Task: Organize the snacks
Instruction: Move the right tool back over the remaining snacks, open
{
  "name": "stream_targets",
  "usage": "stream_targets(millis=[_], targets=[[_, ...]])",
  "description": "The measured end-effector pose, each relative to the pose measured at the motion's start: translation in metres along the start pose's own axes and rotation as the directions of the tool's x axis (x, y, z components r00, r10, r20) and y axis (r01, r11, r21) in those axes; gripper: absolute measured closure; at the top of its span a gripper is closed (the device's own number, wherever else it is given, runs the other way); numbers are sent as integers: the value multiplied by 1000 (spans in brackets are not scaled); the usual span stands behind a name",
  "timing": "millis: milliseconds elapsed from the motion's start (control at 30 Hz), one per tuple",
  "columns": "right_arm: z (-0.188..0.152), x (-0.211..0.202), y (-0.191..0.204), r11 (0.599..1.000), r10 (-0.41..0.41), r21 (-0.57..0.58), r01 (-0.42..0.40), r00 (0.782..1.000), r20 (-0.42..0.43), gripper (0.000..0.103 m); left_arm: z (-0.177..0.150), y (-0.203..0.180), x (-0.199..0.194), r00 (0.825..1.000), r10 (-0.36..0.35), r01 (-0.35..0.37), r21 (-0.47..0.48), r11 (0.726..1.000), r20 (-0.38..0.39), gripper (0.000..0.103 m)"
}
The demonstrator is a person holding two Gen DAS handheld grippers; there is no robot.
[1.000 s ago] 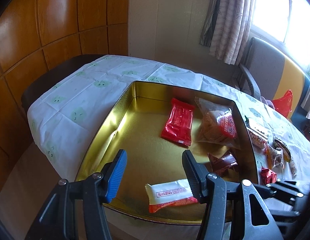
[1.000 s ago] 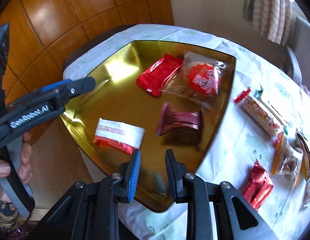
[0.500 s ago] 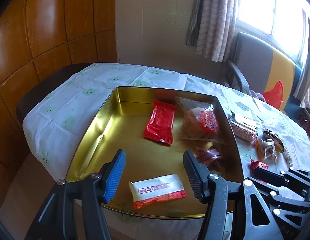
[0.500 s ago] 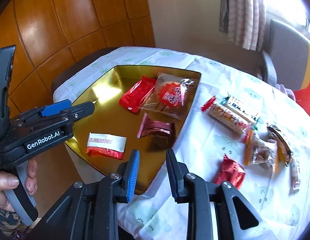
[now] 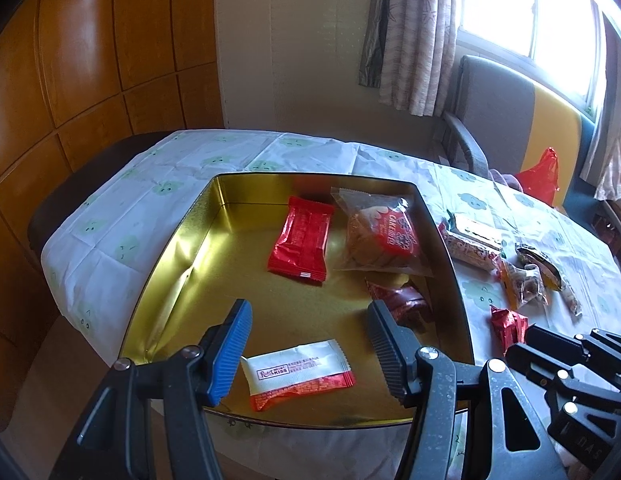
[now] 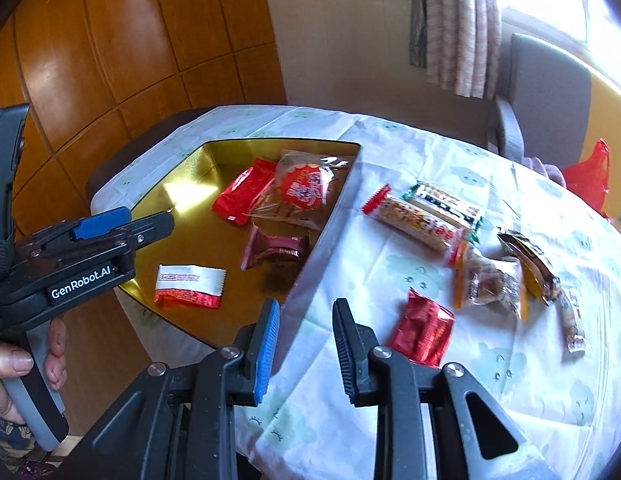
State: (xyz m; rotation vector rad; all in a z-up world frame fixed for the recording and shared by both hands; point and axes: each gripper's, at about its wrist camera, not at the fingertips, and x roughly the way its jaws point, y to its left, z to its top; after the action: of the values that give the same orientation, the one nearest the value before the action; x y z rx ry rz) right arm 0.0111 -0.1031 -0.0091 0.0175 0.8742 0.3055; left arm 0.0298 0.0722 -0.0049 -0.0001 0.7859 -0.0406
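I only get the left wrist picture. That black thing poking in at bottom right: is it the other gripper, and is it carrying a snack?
Observer: Yes, that is the right gripper. Its own camera shows the jaws slightly apart with nothing between them.
Operator: What is it over?
Observer: Bare tablecloth, just outside the gold tin, with the red foil packet lying to its right.
Operator: Who holds the one I look through?
Observer: A hand grips the grey handle of the left gripper, whose side reads GenRobot.AI.
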Motion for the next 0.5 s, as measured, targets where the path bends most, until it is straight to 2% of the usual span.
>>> stream_targets(millis=[500], targets=[[-22,-14,-49,990,-56,132,55,998,3,75,-2,-20,0,1000,-10,11,57,998,-14,42]])
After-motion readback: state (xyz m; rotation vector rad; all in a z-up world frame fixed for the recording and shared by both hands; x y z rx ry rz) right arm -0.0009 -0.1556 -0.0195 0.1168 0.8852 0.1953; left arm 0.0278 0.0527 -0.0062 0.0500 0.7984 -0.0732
